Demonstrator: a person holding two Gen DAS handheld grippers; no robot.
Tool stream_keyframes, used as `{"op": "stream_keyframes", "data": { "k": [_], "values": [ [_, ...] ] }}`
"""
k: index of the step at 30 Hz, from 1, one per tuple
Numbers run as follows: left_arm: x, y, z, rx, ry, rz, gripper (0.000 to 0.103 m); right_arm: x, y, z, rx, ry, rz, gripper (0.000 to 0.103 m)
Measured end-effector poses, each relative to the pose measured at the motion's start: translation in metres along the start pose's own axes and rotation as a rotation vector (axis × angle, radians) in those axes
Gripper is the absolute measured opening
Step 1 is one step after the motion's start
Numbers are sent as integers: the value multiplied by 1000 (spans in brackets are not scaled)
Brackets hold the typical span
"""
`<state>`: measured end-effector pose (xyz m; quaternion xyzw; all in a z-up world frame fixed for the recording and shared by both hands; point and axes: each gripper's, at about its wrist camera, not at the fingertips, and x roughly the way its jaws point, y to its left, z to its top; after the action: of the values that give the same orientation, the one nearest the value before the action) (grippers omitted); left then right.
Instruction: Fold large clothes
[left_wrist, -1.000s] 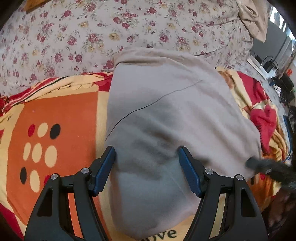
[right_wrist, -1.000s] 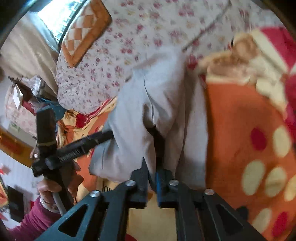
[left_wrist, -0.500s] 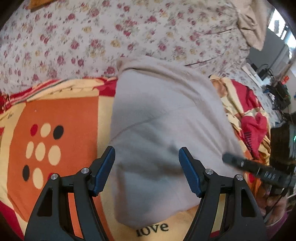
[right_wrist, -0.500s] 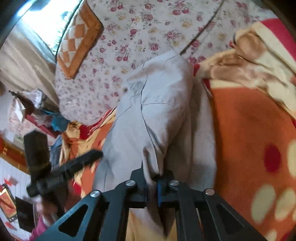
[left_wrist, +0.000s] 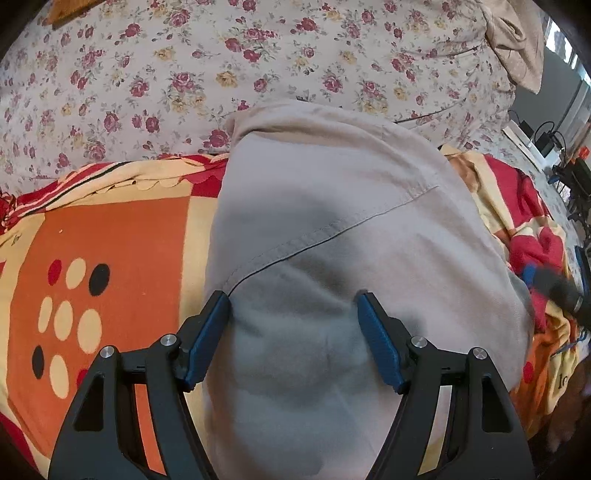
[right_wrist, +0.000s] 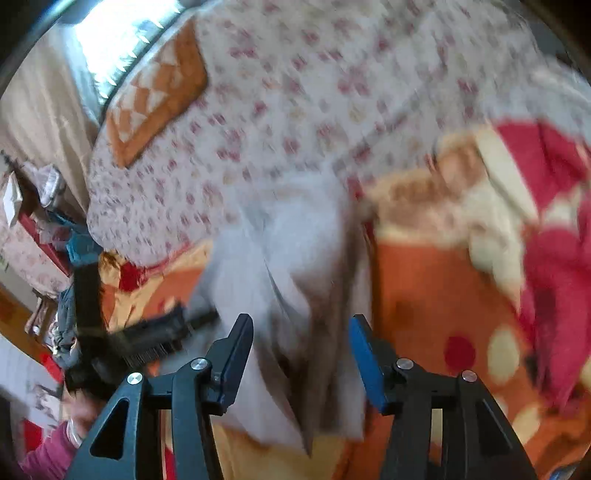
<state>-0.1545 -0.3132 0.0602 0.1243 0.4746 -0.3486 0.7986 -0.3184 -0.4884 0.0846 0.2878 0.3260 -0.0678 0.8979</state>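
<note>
A large beige-grey garment (left_wrist: 332, 236) lies folded on the orange, yellow and red blanket (left_wrist: 110, 236), with a stitched hem running across its top layer. My left gripper (left_wrist: 293, 317) is open, its blue-padded jaws standing over the garment's near part and holding nothing. In the blurred right wrist view the same garment (right_wrist: 295, 266) lies ahead. My right gripper (right_wrist: 301, 339) is open there, its jaws apart over the garment's near edge. The right gripper also shows as a dark blur at the right edge of the left wrist view (left_wrist: 557, 288).
A floral quilt (left_wrist: 258, 55) covers the bed behind the garment. A beige cloth (left_wrist: 517, 48) hangs at the far right. An orange checked cushion (right_wrist: 159, 96) lies on the quilt. The left gripper (right_wrist: 147, 332) and the hand holding it show at left, beside cluttered shelves.
My right gripper has opened and let go of the garment fold it was pinching. The fold now lies flat on the garment. My left gripper stayed open and moved in closer over the garment.
</note>
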Motion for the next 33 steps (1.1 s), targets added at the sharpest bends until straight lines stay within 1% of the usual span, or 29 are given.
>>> {"op": "stream_keyframes", "data": {
  "k": [3,4,5,6,7,8,9,12,16,17,19,20,22,23,24,25,26,27,28,30,32,33],
  "values": [
    [1,0,0,-1,-2,1,74,26,15,17,-23,11,27,52],
    [1,0,0,1,-2,2,74,40,16,21,-22,29,15,52],
    [1,0,0,2,-4,3,74,48,15,22,-24,42,-3,50],
    [1,0,0,3,-5,4,74,62,12,21,-26,62,-63,47],
    [1,0,0,6,-7,4,75,74,4,18,-16,85,-131,47],
    [2,0,0,11,-6,2,75,84,-4,14,7,109,-150,47],
    [3,-1,0,20,-5,1,76,88,-14,9,32,116,-135,47],
    [5,-4,-3,47,-18,13,77,91,-35,2,100,120,-112,47],
    [5,-2,-3,41,-20,5,77,85,-39,4,87,134,-136,47],
    [5,-1,-3,38,-18,0,77,82,-40,3,92,133,-127,47],
    [3,3,-2,29,-8,-13,77,74,-39,3,106,118,-105,51],
    [1,7,-2,19,4,-28,77,68,-38,3,114,107,-86,52],
    [-6,18,-2,-17,6,-80,77,54,-42,1,132,77,-58,65],
    [-9,28,-2,-43,-1,-122,77,50,-44,1,137,63,-52,78],
    [-11,37,-2,-68,-4,-150,77,47,-46,0,137,55,-36,82],
    [-11,44,-2,-88,-2,-167,77,46,-49,0,135,57,-11,82],
    [-11,53,-2,-120,2,-191,77,47,-50,0,136,65,-1,86],
    [-8,65,-3,-171,9,-232,77,51,-53,0,139,84,15,91],
    [-6,72,-3,-207,17,-263,77,57,-56,1,142,104,31,92],
    [7,85,-4,-294,61,-348,77,68,-59,2,146,132,51,92],
    [17,86,-5,-318,97,-379,77,80,-59,2,152,153,83,92],
    [23,83,-6,-315,114,-385,78,87,-58,3,155,168,121,92]
  ]
}}
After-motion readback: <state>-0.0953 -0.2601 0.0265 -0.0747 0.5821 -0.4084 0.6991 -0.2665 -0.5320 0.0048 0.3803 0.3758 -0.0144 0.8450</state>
